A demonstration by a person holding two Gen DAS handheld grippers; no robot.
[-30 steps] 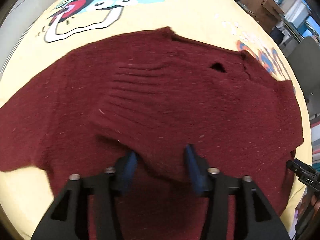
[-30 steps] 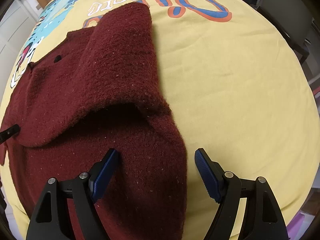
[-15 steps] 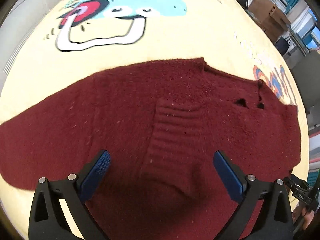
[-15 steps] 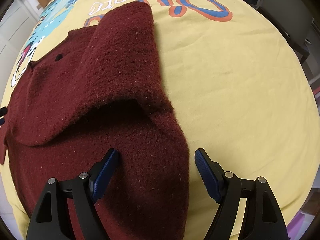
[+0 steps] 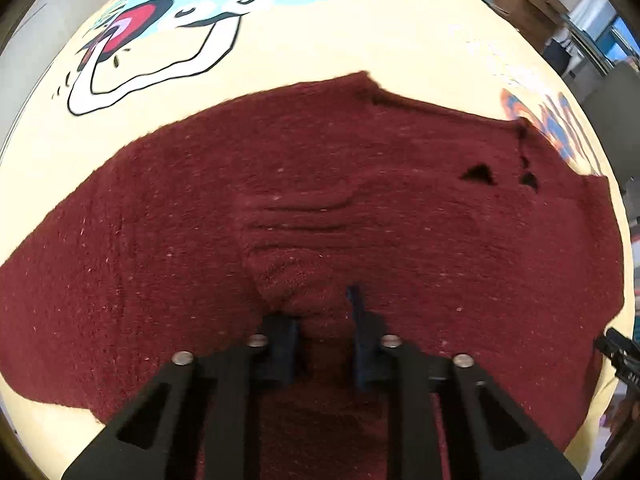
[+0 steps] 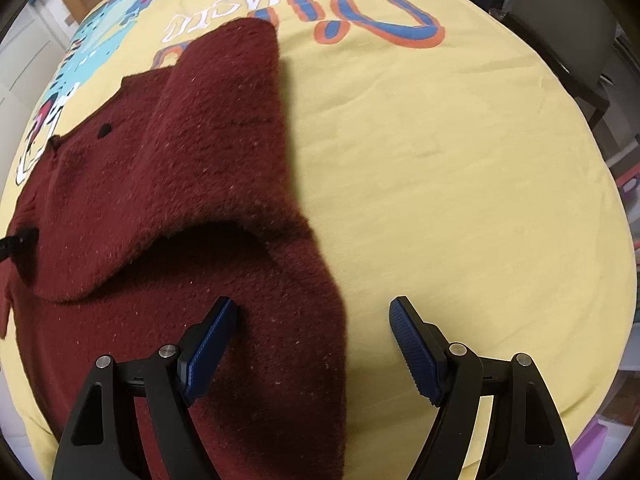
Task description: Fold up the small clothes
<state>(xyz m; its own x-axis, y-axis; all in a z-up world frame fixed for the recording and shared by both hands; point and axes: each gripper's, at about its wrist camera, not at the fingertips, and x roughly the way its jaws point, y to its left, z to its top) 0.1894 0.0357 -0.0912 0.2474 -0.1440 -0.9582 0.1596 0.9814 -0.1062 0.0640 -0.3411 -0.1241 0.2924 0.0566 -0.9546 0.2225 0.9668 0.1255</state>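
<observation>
1 maroon sweater (image 5: 400, 208) on 1 yellow cloth (image 6: 460, 168), pinched by 1 left tool (image 5: 320, 320).

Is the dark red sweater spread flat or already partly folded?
Partly folded: the sweater has its sleeve laid over the body, and one side flap is doubled over.

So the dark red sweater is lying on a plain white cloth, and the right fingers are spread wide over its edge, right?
Not quite: the cloth is yellow with cartoon prints, as the right wrist view shows. The dark red sweater does lie on it, and the right fingers are spread wide over its edge.
</observation>
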